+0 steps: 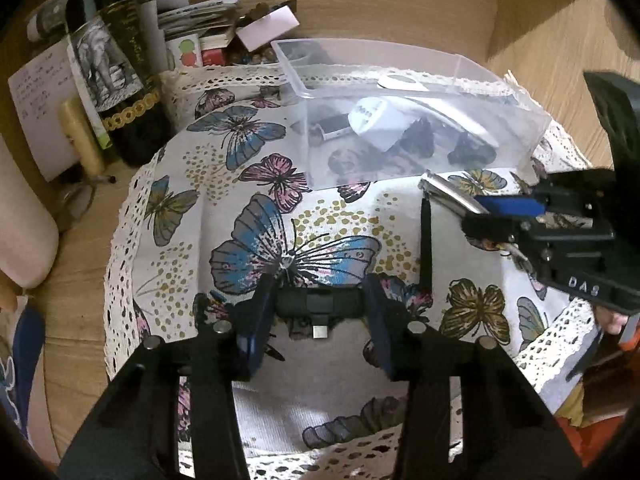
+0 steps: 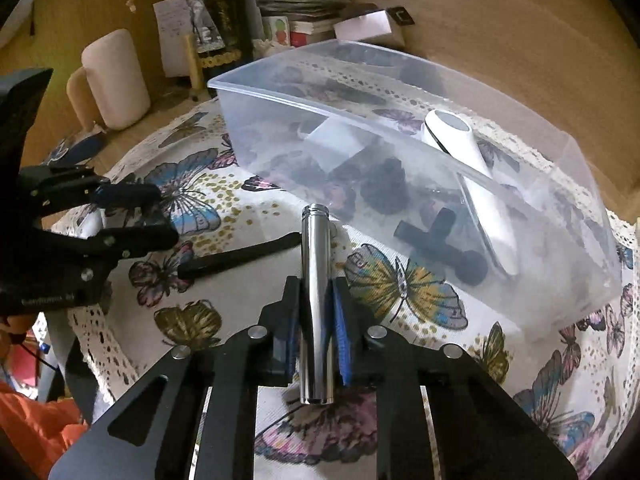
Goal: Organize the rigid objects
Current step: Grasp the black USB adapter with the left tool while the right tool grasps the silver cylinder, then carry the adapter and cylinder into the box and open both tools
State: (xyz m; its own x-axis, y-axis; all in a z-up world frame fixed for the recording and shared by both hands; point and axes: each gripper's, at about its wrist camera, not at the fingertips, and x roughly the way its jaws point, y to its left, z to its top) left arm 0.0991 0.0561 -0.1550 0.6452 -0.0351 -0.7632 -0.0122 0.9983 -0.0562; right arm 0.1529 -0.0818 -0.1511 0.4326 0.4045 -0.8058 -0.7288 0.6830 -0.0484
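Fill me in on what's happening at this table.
A person with two handheld grippers is sorting small items into a clear plastic bin on a butterfly-print cloth. The right gripper is shut on a shiny metal cylinder, held short of the bin's near wall. The left gripper straddles a small black gadget, its jaws apart.

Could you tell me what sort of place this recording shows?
Probably a lived-in home, at a wooden table. A butterfly-print lace-edged tablecloth covers it, a dark wine bottle with an elephant label stands beside stacked papers and booklets, and a clear plastic storage bin holds small gadgets.
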